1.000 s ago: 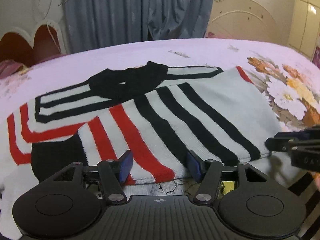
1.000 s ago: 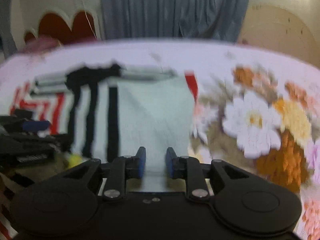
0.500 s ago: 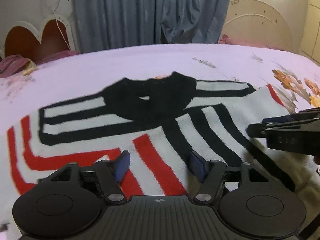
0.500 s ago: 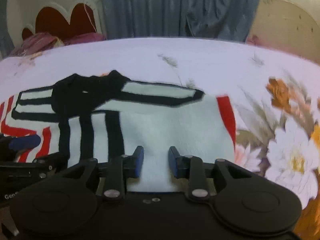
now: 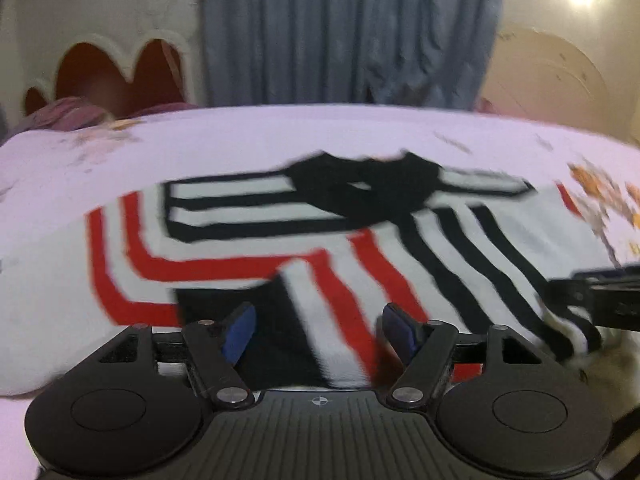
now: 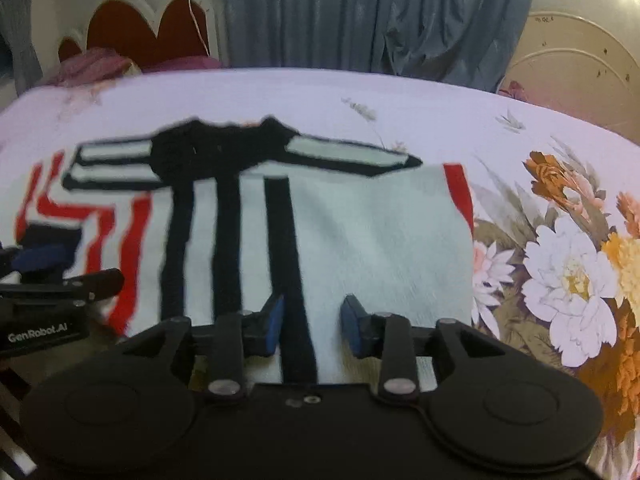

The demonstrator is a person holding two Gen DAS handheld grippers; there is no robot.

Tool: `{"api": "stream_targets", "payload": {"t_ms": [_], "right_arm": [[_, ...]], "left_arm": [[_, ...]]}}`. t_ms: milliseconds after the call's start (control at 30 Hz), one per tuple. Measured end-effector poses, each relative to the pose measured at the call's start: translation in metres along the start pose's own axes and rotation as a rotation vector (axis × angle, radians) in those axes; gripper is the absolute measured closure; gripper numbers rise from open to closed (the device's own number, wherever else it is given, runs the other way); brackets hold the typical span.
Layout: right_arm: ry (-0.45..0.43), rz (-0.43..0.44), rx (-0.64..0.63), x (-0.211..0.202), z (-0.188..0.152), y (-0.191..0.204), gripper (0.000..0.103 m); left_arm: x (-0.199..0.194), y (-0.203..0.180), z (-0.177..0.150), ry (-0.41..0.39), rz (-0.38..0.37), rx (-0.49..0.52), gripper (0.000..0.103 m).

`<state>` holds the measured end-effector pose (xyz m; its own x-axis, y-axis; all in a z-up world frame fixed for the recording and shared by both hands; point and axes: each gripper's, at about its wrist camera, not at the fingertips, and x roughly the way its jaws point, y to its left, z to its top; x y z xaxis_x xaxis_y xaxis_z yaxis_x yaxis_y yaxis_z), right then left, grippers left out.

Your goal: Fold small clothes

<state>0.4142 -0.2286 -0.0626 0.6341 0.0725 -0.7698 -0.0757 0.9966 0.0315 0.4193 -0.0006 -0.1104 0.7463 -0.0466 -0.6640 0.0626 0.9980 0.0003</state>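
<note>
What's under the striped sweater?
The red, black and white striped knit sweater lies on the lilac floral bedsheet. Whatever the bedsheet carries beneath the sweater is covered.

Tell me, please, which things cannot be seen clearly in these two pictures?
- Sweater near hem: hidden in both views behind each hand-held gripper's body.
- Left hand-held gripper: whether its open fingers touch the cloth, left view, motion blur.
- Right hand-held gripper: same doubt, right view.
- Sweater's left sleeve end: left view, blurred.
- Pile by the headboard: right view, too small and blurred to name.
</note>
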Motion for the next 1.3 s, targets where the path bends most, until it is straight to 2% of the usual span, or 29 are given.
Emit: {"api": "stream_targets", "payload": {"t_ms": [67, 100, 133, 167, 267, 400, 500, 633, 733, 800, 833, 900, 1067, 1100, 1167, 1200, 1233, 1300], "right_arm": [[-0.002, 0.005, 0.001, -0.002, 0.001, 0.002, 0.072], [0.011, 0.004, -0.008, 0.0, 0.0, 0.004, 0.071], [0.04, 0.004, -0.014, 0.005, -0.003, 0.005, 0.07], [0.053, -0.002, -0.016, 0.007, -0.006, 0.007, 0.07], [0.017, -0.005, 0.017, -0.001, -0.002, 0.011, 0.069], [-0.03, 0.026, 0.044, -0.013, 0.003, 0.018, 0.066], [-0.034, 0.063, 0.044, -0.012, 0.006, 0.031, 0.065], [-0.042, 0.078, 0.025, -0.005, 0.007, 0.058, 0.065], [-0.04, 0.101, 0.004, 0.001, 0.007, 0.081, 0.066], [-0.034, 0.111, -0.015, 0.005, 0.008, 0.094, 0.066], [-0.033, 0.113, -0.026, 0.006, 0.009, 0.101, 0.066], [-0.036, 0.116, -0.036, 0.006, 0.011, 0.112, 0.066], [-0.044, 0.098, -0.022, 0.007, 0.015, 0.12, 0.066], [-0.042, 0.091, -0.011, 0.007, 0.015, 0.119, 0.066], [-0.037, 0.073, 0.018, 0.01, 0.015, 0.114, 0.066], [-0.031, 0.064, 0.036, 0.012, 0.015, 0.111, 0.066], [-0.024, 0.058, 0.053, 0.013, 0.015, 0.108, 0.066], [-0.025, 0.049, 0.072, 0.013, 0.015, 0.102, 0.066]], "left_arm": [[0.0, 0.015, -0.002, 0.001, 0.014, -0.029, 0.033], [0.009, 0.023, -0.004, 0.059, -0.001, -0.039, 0.033], [0.013, 0.031, -0.006, 0.076, -0.033, -0.045, 0.033], [0.013, 0.037, -0.004, 0.074, -0.05, -0.049, 0.033], [-0.001, 0.065, 0.002, 0.034, -0.01, -0.125, 0.033], [-0.026, 0.127, -0.011, -0.011, 0.09, -0.264, 0.033], [-0.052, 0.195, -0.036, -0.037, 0.196, -0.426, 0.033], [-0.083, 0.266, -0.073, -0.059, 0.339, -0.589, 0.033], [-0.089, 0.312, -0.095, -0.067, 0.381, -0.717, 0.033], [-0.09, 0.339, -0.105, -0.091, 0.39, -0.792, 0.034], [-0.089, 0.348, -0.108, -0.098, 0.387, -0.825, 0.038], [-0.086, 0.368, -0.115, -0.125, 0.354, -0.906, 0.041], [-0.07, 0.395, -0.121, -0.198, 0.303, -1.013, 0.045], [-0.066, 0.399, -0.121, -0.212, 0.294, -1.036, 0.048], [-0.06, 0.409, -0.12, -0.208, 0.285, -1.056, 0.087], [-0.052, 0.413, -0.119, -0.173, 0.277, -1.051, 0.099], [-0.05, 0.416, -0.114, -0.162, 0.289, -1.025, 0.099], [-0.05, 0.401, -0.092, -0.142, 0.338, -0.893, 0.1]]}}
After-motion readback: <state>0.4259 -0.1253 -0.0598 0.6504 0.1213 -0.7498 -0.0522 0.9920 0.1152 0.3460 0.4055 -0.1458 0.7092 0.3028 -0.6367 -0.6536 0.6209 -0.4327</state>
